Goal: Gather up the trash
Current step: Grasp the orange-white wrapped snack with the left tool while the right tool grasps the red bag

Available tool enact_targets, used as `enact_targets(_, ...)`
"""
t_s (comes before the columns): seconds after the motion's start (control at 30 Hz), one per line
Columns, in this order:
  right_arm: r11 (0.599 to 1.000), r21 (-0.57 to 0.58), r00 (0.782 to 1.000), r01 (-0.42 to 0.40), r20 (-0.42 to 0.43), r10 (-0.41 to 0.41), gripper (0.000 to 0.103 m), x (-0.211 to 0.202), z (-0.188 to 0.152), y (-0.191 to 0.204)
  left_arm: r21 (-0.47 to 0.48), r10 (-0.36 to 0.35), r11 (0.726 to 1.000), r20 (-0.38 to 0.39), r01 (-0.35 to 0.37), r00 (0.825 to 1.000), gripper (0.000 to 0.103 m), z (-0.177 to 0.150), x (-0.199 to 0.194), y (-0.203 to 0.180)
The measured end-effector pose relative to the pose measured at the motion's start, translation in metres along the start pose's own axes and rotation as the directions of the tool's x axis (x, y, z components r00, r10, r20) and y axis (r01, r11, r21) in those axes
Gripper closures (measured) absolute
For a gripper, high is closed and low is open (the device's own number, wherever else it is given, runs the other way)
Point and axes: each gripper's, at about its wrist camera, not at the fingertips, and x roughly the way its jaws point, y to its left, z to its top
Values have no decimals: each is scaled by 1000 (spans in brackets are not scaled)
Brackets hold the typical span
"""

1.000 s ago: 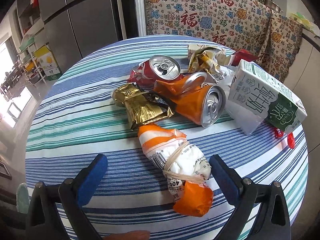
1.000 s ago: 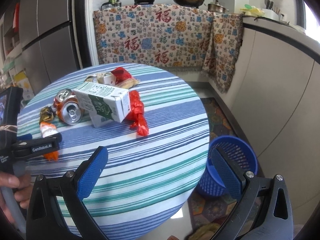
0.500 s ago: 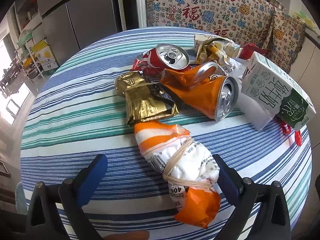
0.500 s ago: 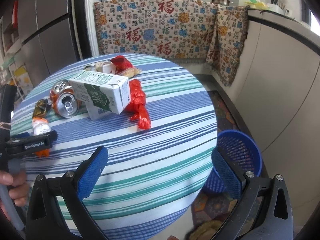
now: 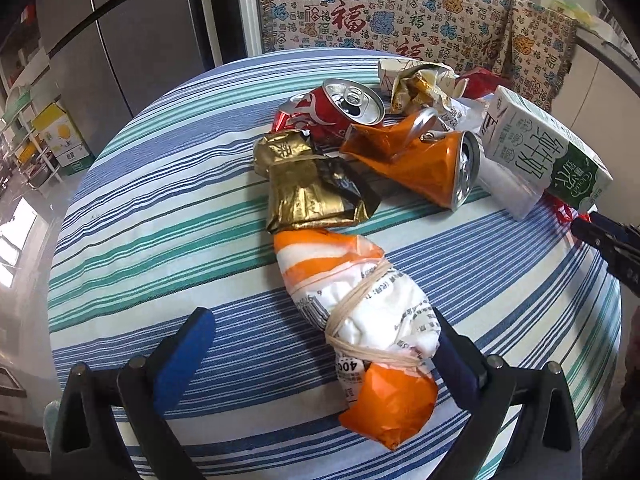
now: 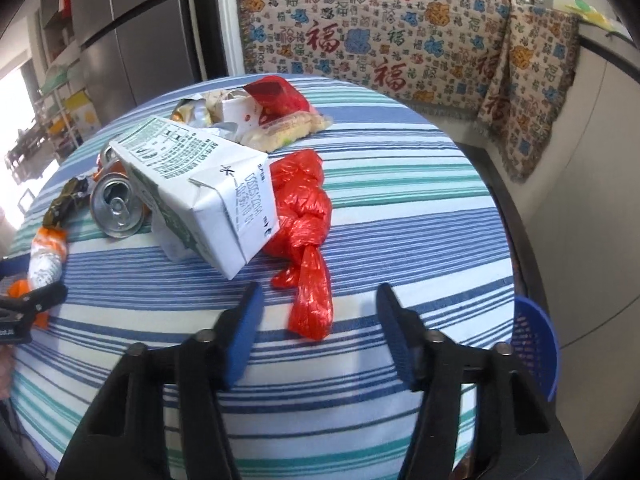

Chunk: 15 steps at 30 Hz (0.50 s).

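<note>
1. Left hand-held gripper hangs low over the desk, fingers spread wide, blue pads either side of the near end of the orange packet.
2. That packet is orange and white, bound with a rubber band, lying lengthwise toward the camera; the right pad looks just beside or touching it, the left pad stands well clear.
3. Beyond it: a gold wrapper touching the packet's far end, then a crushed orange can, a red can and crumpled paper in one heap.
4. A milk carton lies tilted on the right of the heap.
5. Right hand-held gripper is over the desk's near edge, its jaws closing, with the tail of the red bag between the blue pads; the pads do not press on it.
6. The red bag is knotted and lies just right of the carton, touching it.
7. A red-topped food bag sits behind the carton.
8. A blue basket stands on the floor, off the desk's right side.
</note>
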Motion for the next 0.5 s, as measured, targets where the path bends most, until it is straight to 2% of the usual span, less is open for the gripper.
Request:
enact_targets(0.03, 1000, 10, 1000, -6, -3, 6, 81, 3, 0, -3, 8, -5, 1000, -5, 5, 1000, 0, 1, 0, 1)
enact_targets(0.07, 1000, 26, 1000, -9, -3, 9, 83, 3, 0, -6, 16, -11, 1000, -10, 11, 1000, 0, 0, -1, 2)
enact_targets(0.23, 995, 92, 999, 44, -20, -43, 85, -14, -11, -22, 37, -21, 999, -34, 23, 999, 0, -6, -7, 14)
enact_targets(0.4, 994, 97, 997, 47, -69, -41, 82, -27, -25, -26, 55, -34, 998, -24, 35, 999, 0, -18, -14, 34)
enact_targets(0.47, 995, 97, 997, 39, -69, -32, 59, -31, -28, -26, 64, -52, 997, -13, 53, 999, 0, -24, -18, 39)
enact_targets(0.5, 994, 101, 998, 31, -58, -25, 43, -35, -29, -26, 64, -72, 995, -7, 73, 997, 0, -27, -21, 41)
